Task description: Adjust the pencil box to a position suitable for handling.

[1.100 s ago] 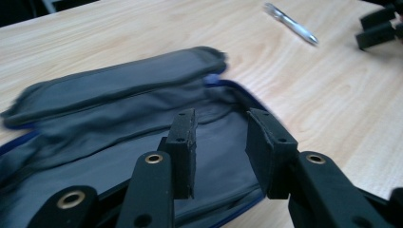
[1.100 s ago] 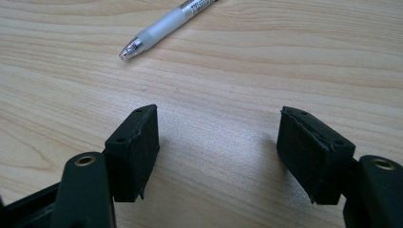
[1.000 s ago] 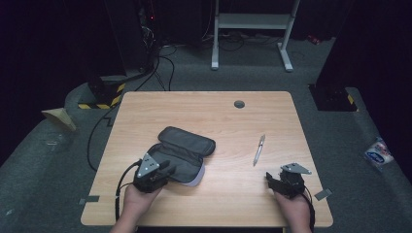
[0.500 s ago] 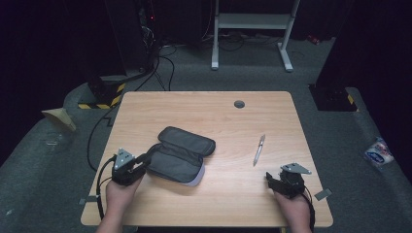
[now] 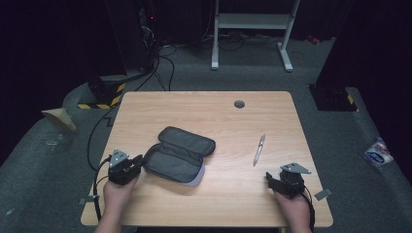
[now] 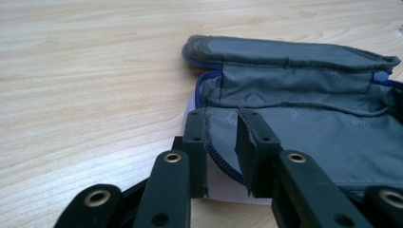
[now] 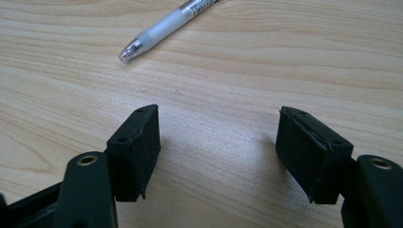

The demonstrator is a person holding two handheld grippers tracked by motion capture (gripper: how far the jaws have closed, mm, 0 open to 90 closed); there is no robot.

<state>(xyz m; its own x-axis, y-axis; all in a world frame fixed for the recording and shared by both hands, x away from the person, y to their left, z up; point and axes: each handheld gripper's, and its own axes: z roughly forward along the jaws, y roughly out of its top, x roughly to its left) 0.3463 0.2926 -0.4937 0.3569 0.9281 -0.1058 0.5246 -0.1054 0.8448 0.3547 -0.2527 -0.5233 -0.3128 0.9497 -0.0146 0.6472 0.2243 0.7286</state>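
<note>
A dark grey zip pouch (image 5: 180, 155) lies open on the wooden table (image 5: 204, 116), left of centre, its flap folded back. My left gripper (image 5: 138, 162) is at the pouch's left end. In the left gripper view the jaws (image 6: 222, 142) stand a narrow gap apart, straddling the blue-zipped rim of the pouch (image 6: 309, 109) without visibly pinching it. A white pen (image 5: 259, 149) lies right of centre. Near the front right my right gripper (image 5: 268, 180) rests wide open on bare wood, its jaws (image 7: 218, 137) a short way from the tip of the pen (image 7: 166, 26).
A round cable hole (image 5: 239, 104) sits near the table's far edge. Cables (image 5: 160, 58) and a white desk frame (image 5: 252, 22) are on the floor behind. A white packet (image 5: 378, 153) lies on the floor at the right.
My left gripper drew back from on top of the pouch to its left end and has held there. The pouch, the pen and the right gripper have not moved.
</note>
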